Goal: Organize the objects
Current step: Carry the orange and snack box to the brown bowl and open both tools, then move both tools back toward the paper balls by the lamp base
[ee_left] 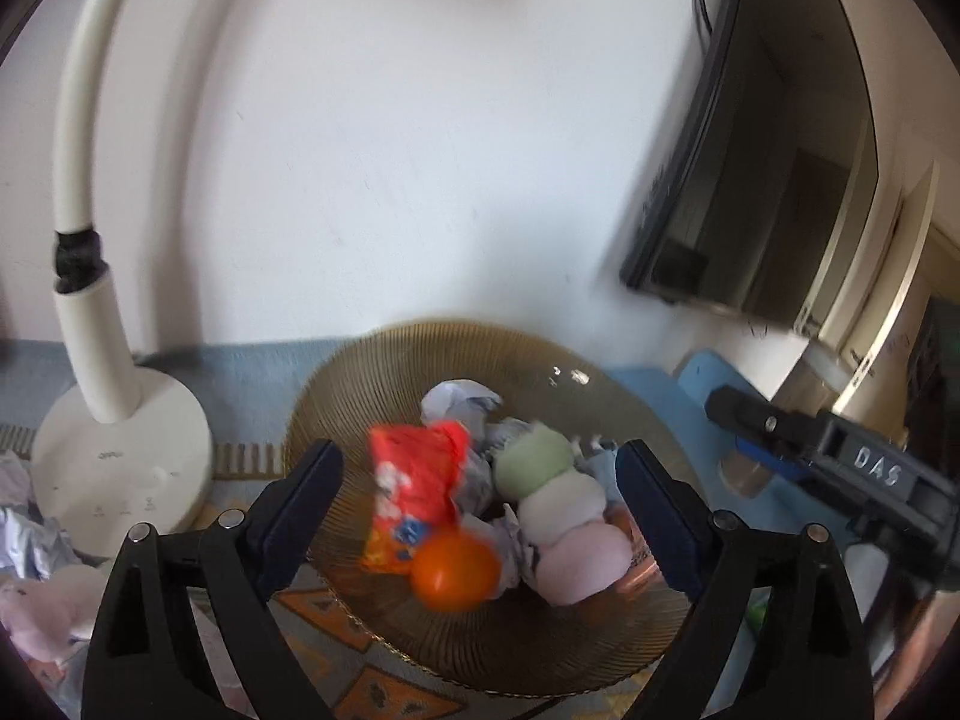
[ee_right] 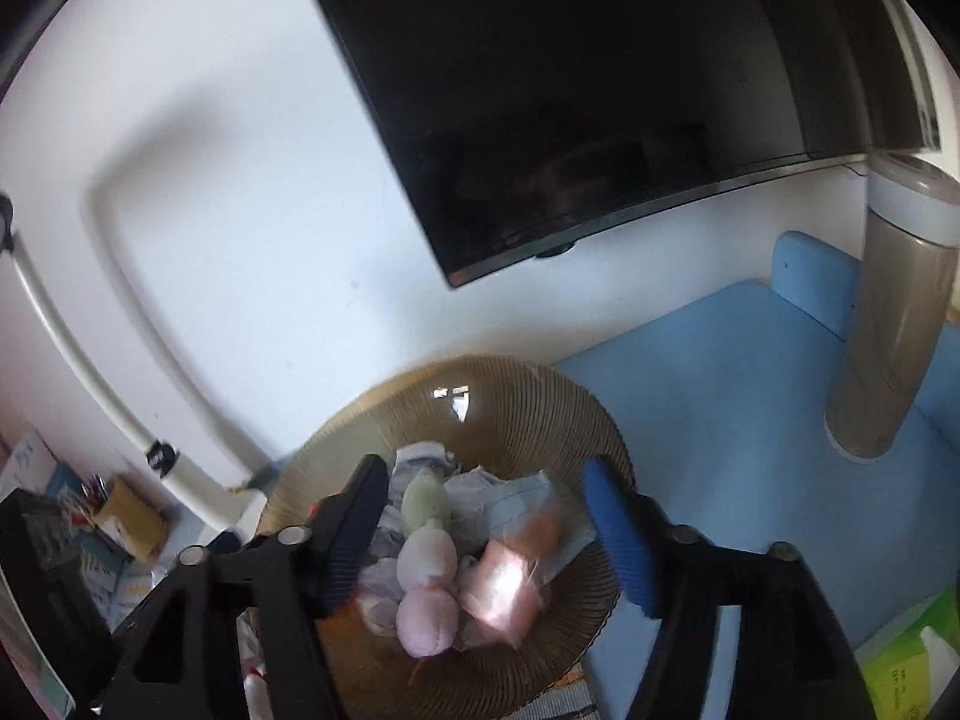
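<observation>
In the left wrist view, the left gripper (ee_left: 480, 504) is seen with its jaws spread wide above a ribbed amber bowl (ee_left: 384, 372); nothing is pressed by its pads. Between the jaws, blurred, a red snack packet (ee_left: 414, 480) is seen over an orange ball (ee_left: 456, 564), both inside the bowl. Beside them a plush (ee_left: 561, 516) of green, white and pink lumps is laid among crumpled paper (ee_left: 459, 399). A white lamp (ee_left: 120, 468) is stood left of the bowl, and the right gripper (ee_left: 840, 468) is glimpsed at the right edge.

In the right wrist view, the right gripper (ee_right: 486, 531) is held with jaws apart over the same bowl (ee_right: 528, 402), clamped on nothing. The plush (ee_right: 426, 564) lies between them, with a blurred pinkish packet (ee_right: 510, 582) just beside it. A grey bottle (ee_right: 894, 324) is stood on a blue mat (ee_right: 720, 372) to the right
</observation>
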### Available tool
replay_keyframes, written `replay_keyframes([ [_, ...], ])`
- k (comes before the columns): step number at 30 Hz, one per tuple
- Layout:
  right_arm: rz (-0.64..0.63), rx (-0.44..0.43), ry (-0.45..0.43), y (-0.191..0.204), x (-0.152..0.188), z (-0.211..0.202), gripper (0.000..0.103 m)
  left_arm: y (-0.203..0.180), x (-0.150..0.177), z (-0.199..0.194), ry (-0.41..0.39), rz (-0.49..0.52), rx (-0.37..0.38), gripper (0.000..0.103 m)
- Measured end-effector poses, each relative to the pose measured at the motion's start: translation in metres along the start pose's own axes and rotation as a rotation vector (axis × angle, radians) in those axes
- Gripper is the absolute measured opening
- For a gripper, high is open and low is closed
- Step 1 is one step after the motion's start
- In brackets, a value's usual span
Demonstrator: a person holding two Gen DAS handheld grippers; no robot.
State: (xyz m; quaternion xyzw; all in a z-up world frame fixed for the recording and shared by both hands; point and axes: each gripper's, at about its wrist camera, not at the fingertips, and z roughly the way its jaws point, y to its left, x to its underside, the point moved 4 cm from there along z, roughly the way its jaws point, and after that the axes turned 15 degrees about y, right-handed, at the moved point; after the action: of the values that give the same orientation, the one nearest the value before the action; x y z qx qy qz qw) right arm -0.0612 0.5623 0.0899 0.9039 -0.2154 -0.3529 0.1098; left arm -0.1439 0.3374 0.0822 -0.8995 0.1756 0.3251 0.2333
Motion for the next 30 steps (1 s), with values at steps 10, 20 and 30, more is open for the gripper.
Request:
replay_keyframes([
  [10,-0.109,-0.051,-0.17,0.027,0.01,-0.02,0.067,0.019,0.007,-0.088,-0.109,-0.029,-0.028,0.092],
  [20,-0.308,-0.225,0.04,0.12,0.1,-0.06,0.067,0.158,0.123,-0.202,-0.137,-0.266,-0.352,0.102],
  [30,-0.33,-0.252,0.318,0.137,0.207,0.028,0.067,0.236,0.185,-0.179,-0.043,-0.453,-0.496,0.102],
])
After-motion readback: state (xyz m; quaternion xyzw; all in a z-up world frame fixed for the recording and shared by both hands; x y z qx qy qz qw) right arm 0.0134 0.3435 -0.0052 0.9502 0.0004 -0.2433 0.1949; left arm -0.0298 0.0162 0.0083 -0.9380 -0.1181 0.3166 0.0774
